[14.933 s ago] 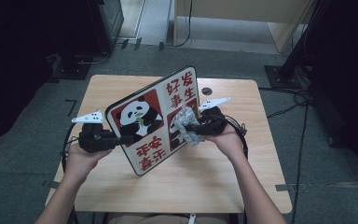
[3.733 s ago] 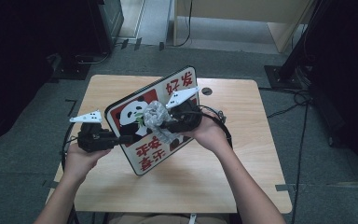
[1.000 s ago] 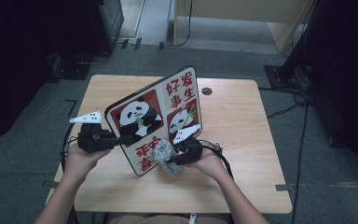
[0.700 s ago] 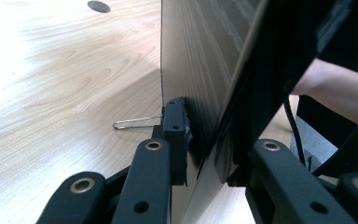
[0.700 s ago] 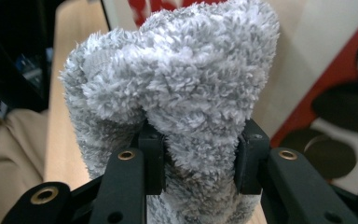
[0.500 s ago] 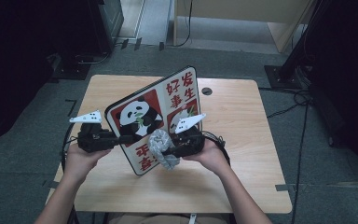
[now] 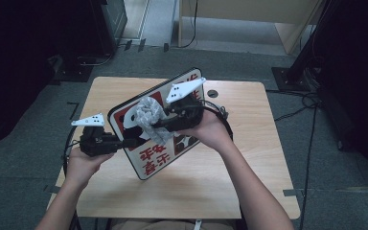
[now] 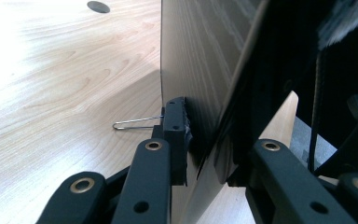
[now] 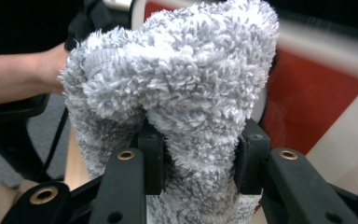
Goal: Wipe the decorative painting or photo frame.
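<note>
A red-and-white panda sign board (image 7: 160, 153) stands tilted on its edge over the wooden table (image 7: 249, 158). My left gripper (image 7: 129, 142) is shut on the board's left edge; in the left gripper view its pads (image 8: 175, 135) clamp the thin board (image 8: 200, 70). My right gripper (image 7: 160, 125) is shut on a fluffy grey cloth (image 7: 148, 112) and holds it against the upper middle of the board's face. In the right gripper view the grey cloth (image 9: 177, 88) bulges between the jaws, with the red board (image 9: 312, 107) behind it.
A small dark hole (image 7: 212, 93) sits in the table near its far edge. A thin wire clip (image 8: 135, 123) lies on the table beside the board's back. Cables (image 7: 311, 103) run over the floor to the right. Dark equipment stands around the table.
My right gripper has carried the grey cloth up the board's face, from its lower part to its upper middle. The left gripper and the board have stayed put.
</note>
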The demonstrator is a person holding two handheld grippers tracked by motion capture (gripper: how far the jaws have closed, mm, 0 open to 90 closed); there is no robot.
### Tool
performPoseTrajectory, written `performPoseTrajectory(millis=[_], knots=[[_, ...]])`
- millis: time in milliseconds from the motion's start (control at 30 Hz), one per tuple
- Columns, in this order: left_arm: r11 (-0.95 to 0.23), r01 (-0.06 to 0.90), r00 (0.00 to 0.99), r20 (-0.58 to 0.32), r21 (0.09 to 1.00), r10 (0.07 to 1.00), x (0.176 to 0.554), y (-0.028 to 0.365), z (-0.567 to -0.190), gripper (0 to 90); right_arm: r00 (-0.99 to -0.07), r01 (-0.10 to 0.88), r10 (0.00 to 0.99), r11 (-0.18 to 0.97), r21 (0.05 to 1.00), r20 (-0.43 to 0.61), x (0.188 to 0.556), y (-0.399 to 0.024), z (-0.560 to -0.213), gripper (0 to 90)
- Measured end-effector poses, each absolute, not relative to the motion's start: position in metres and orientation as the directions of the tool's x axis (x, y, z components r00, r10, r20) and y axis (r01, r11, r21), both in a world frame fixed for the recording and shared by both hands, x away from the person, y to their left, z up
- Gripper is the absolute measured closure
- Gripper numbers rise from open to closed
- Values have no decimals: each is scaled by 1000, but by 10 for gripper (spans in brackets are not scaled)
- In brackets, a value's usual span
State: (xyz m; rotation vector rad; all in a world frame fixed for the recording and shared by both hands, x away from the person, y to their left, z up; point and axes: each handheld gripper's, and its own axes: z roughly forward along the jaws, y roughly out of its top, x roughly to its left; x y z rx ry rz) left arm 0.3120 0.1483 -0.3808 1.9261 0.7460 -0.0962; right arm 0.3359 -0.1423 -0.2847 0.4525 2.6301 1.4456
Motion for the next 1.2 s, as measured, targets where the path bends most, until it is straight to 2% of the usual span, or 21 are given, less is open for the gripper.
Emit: performPoseTrajectory(millis=[167,267,467,1200], knots=[[-285,536,805,-381,795,454,312,148,-381,760,-950,172,312,511,842,5,340,-131,-262,630],[-286,536,806,-380,795,454,312,149,-381,760,-949,176,315,532,829,-1,342,-125,-261,632],[-288,534,807,-379,795,452,313,149,-381,760,-954,142,298,576,805,-45,338,-119,-268,635],[-293,534,809,-379,793,449,313,149,-381,758,-962,189,270,597,780,27,332,-120,-309,636]])
